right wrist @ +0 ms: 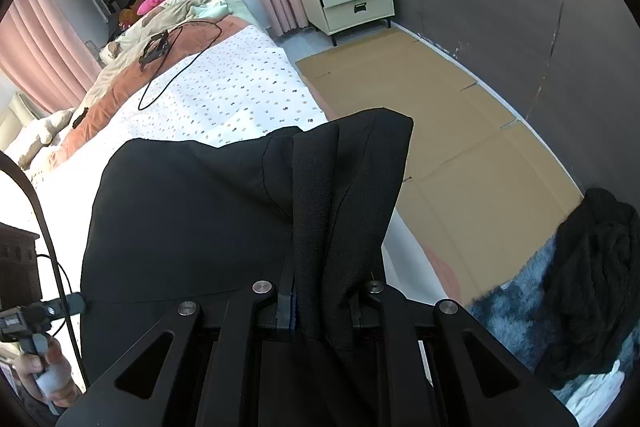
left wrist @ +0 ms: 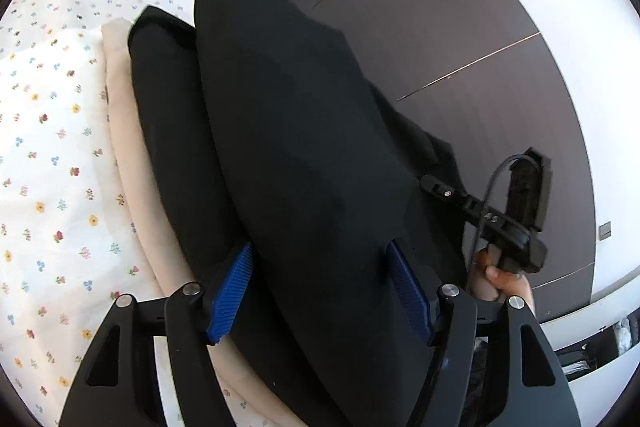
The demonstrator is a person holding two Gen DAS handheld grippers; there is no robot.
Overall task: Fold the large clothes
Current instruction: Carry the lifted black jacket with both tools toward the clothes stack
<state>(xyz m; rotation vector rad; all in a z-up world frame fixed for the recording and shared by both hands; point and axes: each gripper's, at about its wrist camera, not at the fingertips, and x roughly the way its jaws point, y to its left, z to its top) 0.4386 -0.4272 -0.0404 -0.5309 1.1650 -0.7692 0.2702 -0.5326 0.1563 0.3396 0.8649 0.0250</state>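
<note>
The fold is mid-way: the black garment (left wrist: 304,131) lies along the near edge of the bed (left wrist: 48,131), over a cream cloth (left wrist: 120,131). The right claw (right wrist: 320,303) is clamped on a bunched corner of it and holds that corner raised. The left claw (left wrist: 320,291) stands partly open astride a fold, its blue pads (left wrist: 232,291) not visibly pressing. Next, I judge, the left must close, then both carry the edge across. Room lies over the floral sheet; the bed edge and the cardboard on the floor (right wrist: 460,131) lie to the right.
</note>
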